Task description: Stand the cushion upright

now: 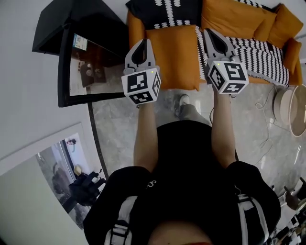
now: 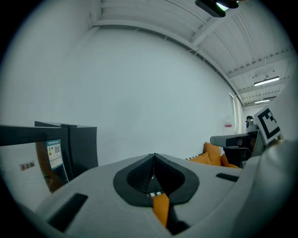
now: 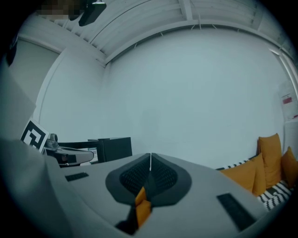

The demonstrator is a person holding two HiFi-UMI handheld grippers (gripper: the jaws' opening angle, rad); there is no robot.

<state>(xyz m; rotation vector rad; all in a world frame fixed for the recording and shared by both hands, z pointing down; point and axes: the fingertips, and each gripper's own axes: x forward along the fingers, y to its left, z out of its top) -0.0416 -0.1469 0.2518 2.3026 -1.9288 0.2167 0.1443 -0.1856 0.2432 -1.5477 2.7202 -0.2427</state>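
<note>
Both forearms stretch straight ahead, about level. The left tool [image 1: 145, 44], jaws pressed together on nothing, hovers at the left edge of the orange cushion [image 1: 174, 57]. The cushion lies flat on the sofa [image 1: 135, 28], and the right tool [image 1: 212, 34], likewise closed and empty, hovers just beside its right edge.

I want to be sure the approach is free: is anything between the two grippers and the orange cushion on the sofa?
Nothing visible does. The left gripper and right gripper sit at the two side edges of the orange cushion, fingers together, with no object between. A black patterned cushion lies just behind it.
</note>
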